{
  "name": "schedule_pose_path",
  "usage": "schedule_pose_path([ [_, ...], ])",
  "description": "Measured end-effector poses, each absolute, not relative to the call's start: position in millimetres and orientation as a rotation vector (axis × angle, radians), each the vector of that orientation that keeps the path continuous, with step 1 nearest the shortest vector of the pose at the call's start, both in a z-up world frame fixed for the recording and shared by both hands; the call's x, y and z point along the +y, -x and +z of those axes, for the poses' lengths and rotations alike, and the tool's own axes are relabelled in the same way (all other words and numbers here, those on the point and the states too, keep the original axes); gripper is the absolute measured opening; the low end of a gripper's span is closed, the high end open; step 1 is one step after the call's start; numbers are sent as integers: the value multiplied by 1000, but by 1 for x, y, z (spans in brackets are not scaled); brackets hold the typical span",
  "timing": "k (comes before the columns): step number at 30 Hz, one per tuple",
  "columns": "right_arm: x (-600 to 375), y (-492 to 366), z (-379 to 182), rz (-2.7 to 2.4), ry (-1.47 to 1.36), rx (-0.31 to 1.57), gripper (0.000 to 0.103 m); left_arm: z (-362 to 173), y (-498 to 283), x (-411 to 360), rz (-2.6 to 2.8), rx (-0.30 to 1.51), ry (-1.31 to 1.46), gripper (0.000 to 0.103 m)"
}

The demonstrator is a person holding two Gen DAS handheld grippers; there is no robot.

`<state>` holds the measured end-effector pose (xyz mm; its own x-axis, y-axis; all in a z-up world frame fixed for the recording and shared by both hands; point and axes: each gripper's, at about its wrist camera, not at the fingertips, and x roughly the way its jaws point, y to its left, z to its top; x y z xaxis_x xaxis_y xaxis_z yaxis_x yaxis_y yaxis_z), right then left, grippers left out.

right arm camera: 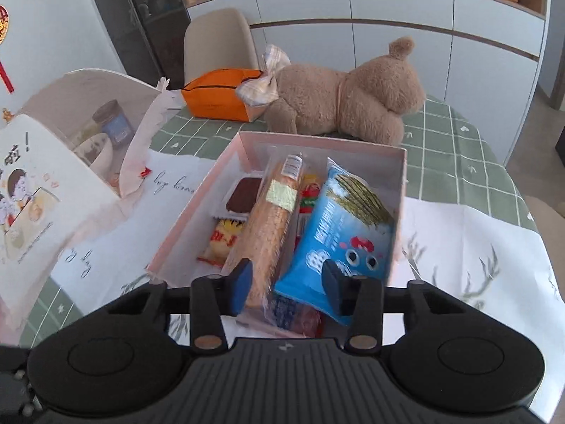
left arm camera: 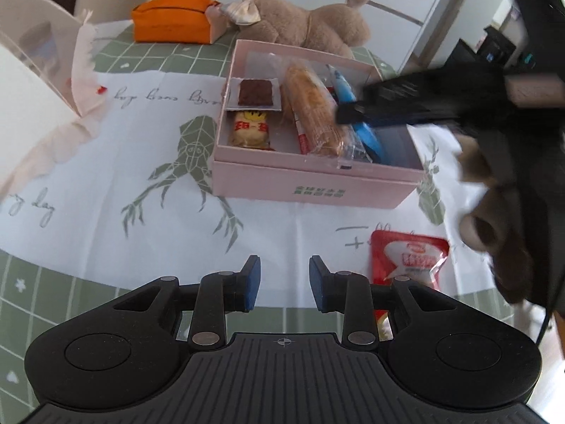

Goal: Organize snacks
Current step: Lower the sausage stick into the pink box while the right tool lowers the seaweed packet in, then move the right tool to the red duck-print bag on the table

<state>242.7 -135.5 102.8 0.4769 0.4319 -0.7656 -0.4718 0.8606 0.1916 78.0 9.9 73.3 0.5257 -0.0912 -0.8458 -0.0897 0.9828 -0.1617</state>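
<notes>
table [left arm camera: 106,162]: red pouch [left arm camera: 409,258] left-view only

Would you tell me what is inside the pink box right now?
The pink box holds a long cracker pack, a blue seaweed snack bag, a brown square snack and a yellow packet. A red item between them is mostly covered.

A home dining room: beyond the fingers, a green checked tablecloth [right arm camera: 459,162] carries a plush bear [right arm camera: 339,95], with a beige chair [right arm camera: 219,42] and white sideboard cabinets [right arm camera: 406,10] behind.
</notes>
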Motion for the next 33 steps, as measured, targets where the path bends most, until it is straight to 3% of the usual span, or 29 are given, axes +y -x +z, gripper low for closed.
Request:
schedule_pose_path([
  [4, -109, -258, 93, 580, 3, 962, 28, 76, -77, 12, 7, 1021, 193, 34],
  [16, -111, -231, 108, 529, 184, 889, 35, 61, -74, -10, -72, 1061, 196, 34],
  [19, -129, -208, 123, 521, 197, 851, 52, 55, -70, -25, -103, 1077, 184, 34],
  [21, -146, -193, 129, 514, 179, 844, 74, 50, -67, -33, -106, 1083, 173, 34],
  [33, -206, -132, 42, 366, 29, 1089, 82, 44, -44, -38, 5, 1097, 87, 34],
])
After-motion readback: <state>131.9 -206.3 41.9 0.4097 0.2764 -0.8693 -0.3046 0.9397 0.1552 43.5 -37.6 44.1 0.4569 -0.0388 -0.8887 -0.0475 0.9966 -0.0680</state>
